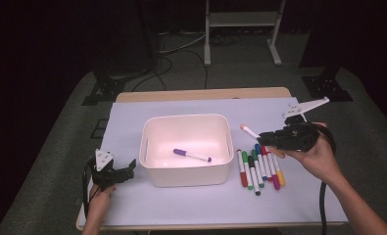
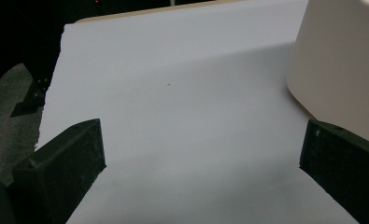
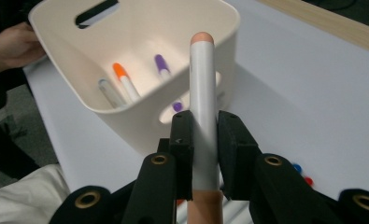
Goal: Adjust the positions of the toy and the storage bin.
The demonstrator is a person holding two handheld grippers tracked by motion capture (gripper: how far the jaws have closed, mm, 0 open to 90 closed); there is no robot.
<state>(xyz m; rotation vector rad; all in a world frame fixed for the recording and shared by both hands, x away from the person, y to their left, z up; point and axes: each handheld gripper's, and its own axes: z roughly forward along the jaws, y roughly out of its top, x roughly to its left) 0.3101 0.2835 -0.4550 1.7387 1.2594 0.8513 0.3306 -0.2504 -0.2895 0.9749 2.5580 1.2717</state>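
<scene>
Right tongs [image 3: 204, 135] are closed tight on a white marker with a peach cap [image 3: 203, 107], held in the air just beside the right wall of the white bin [image 1: 186, 176]. Left tongs [image 1: 118, 172] rest on the table [image 1: 132, 210] near the bin's left side, wide open and empty. Inside the bin lies a purple marker [image 1: 192, 155], and a row of colored markers [image 1: 258, 170] lies on the table under the right hand.

White paper sheet [image 1: 181, 205] over wooden table [image 1: 201, 94]; metal stand [image 1: 242, 29] behind.
</scene>
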